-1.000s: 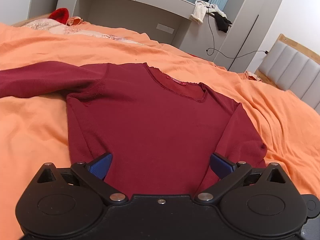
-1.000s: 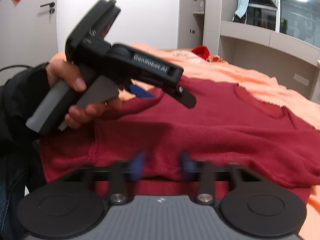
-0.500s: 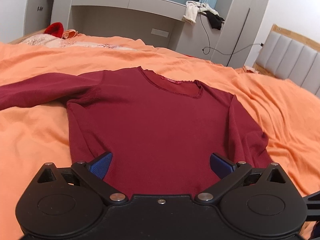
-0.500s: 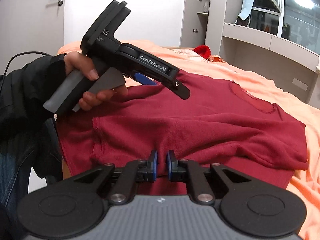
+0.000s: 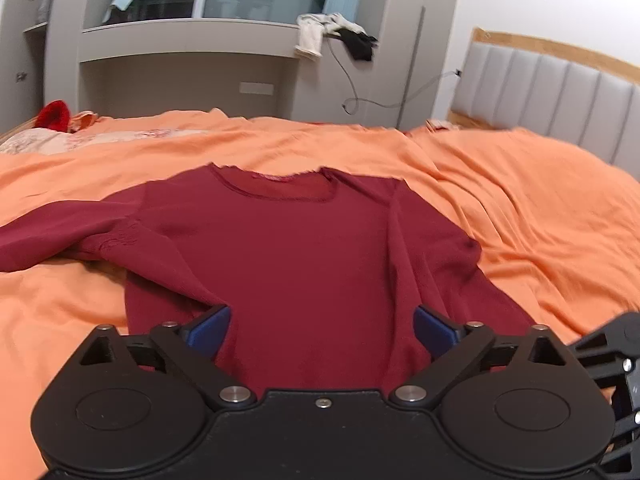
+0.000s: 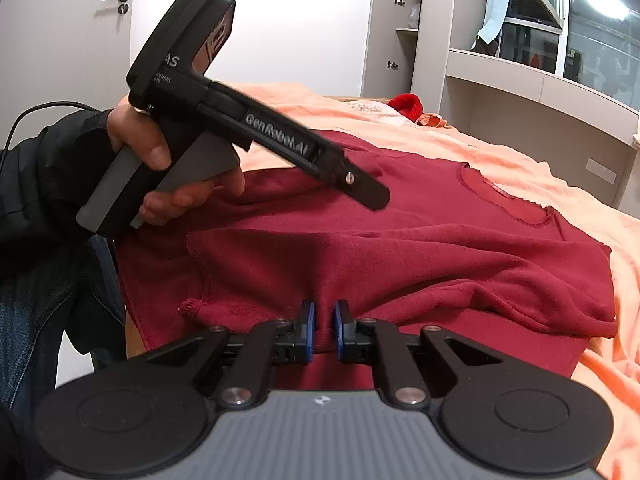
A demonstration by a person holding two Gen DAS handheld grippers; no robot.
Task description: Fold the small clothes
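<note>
A dark red shirt (image 5: 304, 248) is lying face up on the orange bedspread (image 5: 540, 208), its collar pointing away and one sleeve trailing off to the left side. The left gripper (image 5: 322, 326) is hovering over the hem with its jaws spread wide, holding nothing. The right gripper (image 6: 322, 330) is sitting nearly closed at the folded-in sleeve edge; it is probably pinching a ridge of cloth, though the contact is hard to make out. The knit looks soft, light and limp, so it is likely to sag and bunch; seams, cuffs and hem corners are offering the firmest hold.
</note>
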